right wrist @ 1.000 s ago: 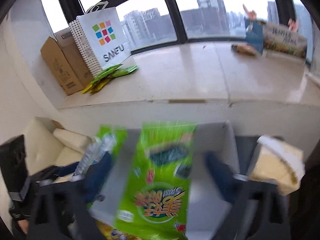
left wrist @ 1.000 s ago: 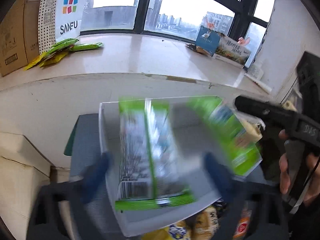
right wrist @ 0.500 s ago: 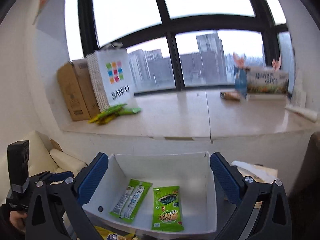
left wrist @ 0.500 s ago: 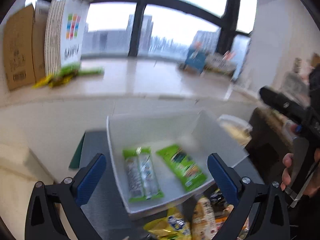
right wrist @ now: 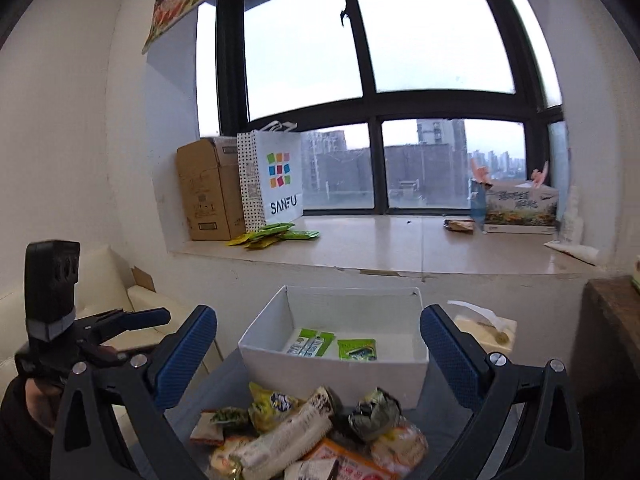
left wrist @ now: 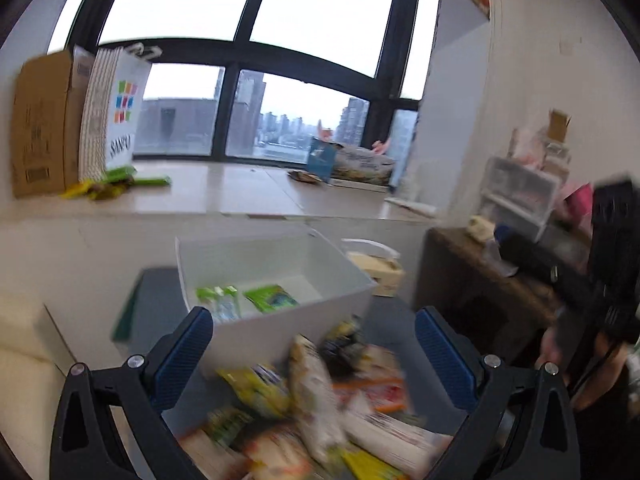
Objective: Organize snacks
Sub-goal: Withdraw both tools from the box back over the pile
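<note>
A white bin (right wrist: 335, 374) stands on a grey table (right wrist: 236, 364) and holds two green snack packets, a long one (right wrist: 310, 342) and a square one (right wrist: 357, 350). The bin also shows in the left wrist view (left wrist: 280, 320), blurred. A pile of loose snack packs (right wrist: 304, 432) lies in front of the bin, below both grippers. My right gripper (right wrist: 318, 354) is open and empty, back from the bin. My left gripper (left wrist: 314, 344) is open and empty above the pile (left wrist: 316, 408). The left gripper also shows at the left of the right wrist view (right wrist: 132, 318).
A window ledge (right wrist: 400, 248) behind the bin carries a cardboard box (right wrist: 208, 196), a SANFU bag (right wrist: 276, 182), green packets (right wrist: 276, 236) and a printed box (right wrist: 520, 210). A tissue box (right wrist: 484, 328) sits right of the bin. A dark wooden cabinet (left wrist: 500, 300) stands at right.
Both grippers let go of their green packets, which now lie in the bin. Both have pulled back and up from the bin, and the snack pile has come into view.
</note>
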{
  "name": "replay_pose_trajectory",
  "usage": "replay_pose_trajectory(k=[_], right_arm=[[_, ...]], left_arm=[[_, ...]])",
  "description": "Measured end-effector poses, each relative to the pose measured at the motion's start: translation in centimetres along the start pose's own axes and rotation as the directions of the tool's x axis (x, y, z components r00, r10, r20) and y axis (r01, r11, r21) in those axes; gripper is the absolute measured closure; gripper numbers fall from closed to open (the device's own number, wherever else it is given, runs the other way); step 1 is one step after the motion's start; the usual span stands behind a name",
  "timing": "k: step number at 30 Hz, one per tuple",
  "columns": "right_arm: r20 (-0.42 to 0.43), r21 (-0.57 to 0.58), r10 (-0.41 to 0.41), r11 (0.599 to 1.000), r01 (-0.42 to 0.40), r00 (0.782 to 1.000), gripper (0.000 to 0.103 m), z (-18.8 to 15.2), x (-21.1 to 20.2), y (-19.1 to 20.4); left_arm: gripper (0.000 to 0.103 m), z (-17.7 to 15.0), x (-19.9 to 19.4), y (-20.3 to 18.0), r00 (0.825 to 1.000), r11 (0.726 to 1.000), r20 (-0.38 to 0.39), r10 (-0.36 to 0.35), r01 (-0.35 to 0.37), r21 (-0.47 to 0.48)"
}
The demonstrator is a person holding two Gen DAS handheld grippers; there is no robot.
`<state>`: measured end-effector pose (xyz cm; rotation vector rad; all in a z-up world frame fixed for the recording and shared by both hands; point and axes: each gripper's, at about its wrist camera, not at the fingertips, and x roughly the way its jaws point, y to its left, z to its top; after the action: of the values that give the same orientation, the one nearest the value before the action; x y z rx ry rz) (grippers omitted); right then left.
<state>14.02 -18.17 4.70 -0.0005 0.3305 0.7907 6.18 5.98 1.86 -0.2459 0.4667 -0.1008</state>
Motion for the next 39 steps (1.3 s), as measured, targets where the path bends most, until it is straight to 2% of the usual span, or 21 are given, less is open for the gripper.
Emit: replay_pose_trajectory(k=[2,5,7,9,11,12,15,21,24,28,30,32,36,39], right_arm=[[0.022,-0.004,0.008,1.0,-0.008,1.0,0.0,-1.5,-2.4,0.6],[0.007,0.034,-0.025,0.999,0.024,1.0,0.0,-3.7,-5.0,0.9],[-0.016,0.119,-0.065,0.991,0.067,0.998,0.0,-5.7,-6.5,0.1],[-0.044,0.201,-0.048,0.978,0.056,0.998,0.0,-7.8,-7.8,-1.3],[-0.089,0.232,-0.04,0.971,0.059,0.995,0.0,-9.4,-8.3,-2.7],[-0.109,0.244,-0.046,0.967,0.072,0.993,0.0,-10.0,-8.3,-3.2],[-0.182,0.286,-0.042,0.954,0.093,0.982,0.0,-11.7,-7.7,-4.9],[-0.184,0.37,-0.006,0.926,0.074,0.983,0.0,-12.6,-7.1,-5.4],[-0.221,0.348,-0.011,0.933,0.09,0.975,0.0,-13.1,-6.2,-4.8],[-0.311,0.27,-0.007,0.958,0.096,0.95,0.0,-13.9,-3.9,-3.5],[-0.384,0.187,-0.003,0.979,0.081,0.923,0.0,-14.1,-1.9,-2.2],[-0.43,0.107,-0.031,0.991,0.085,0.902,0.0,-14.4,-0.3,-1.1],[-0.467,-0.029,-0.044,0.999,0.034,0.883,0.0,-15.1,2.8,1.0],[-0.497,-0.026,-0.012,1.0,-0.001,0.868,0.0,-15.9,4.6,1.5]], left_arm=[[0.0,-1.1,-1.0,-0.4,1.0,1.0,-0.012,-0.008,0.008,-0.005],[0.0,-2.5,-2.7,-0.7,0.999,0.999,-0.007,0.032,-0.032,-0.025],[0.0,-3.7,-4.3,-0.6,0.999,0.997,0.002,0.038,-0.037,-0.065],[0.0,-4.6,-5.7,-0.2,1.0,0.994,0.002,0.022,-0.022,-0.105],[0.0,-5.2,-6.3,0.0,0.999,0.994,-0.017,0.032,-0.034,-0.101],[0.0,-5.4,-6.6,0.0,0.998,0.994,-0.021,0.064,-0.066,-0.091],[0.0,-5.7,-6.7,-0.2,0.995,0.992,-0.031,0.097,-0.099,-0.072],[0.0,-6.3,-5.6,-1.4,0.989,0.991,-0.053,0.135,-0.135,0.003],[0.0,-6.7,-5.1,-1.3,0.991,0.994,-0.077,0.112,-0.112,0.002],[0.0,-7.2,-4.3,-1.9,0.991,0.996,-0.105,0.084,-0.082,0.021],[0.0,-7.6,-3.8,-2.3,0.99,0.997,-0.121,0.076,-0.072,0.035],[0.0,-7.9,-3.5,-2.5,0.989,0.997,-0.135,0.067,-0.063,0.036],[0.0,-8.1,-3.2,-2.7,0.986,0.998,-0.155,0.057,-0.051,0.041],[0.0,-8.2,-3.2,-2.8,0.985,0.997,-0.161,0.063,-0.055,0.055]])
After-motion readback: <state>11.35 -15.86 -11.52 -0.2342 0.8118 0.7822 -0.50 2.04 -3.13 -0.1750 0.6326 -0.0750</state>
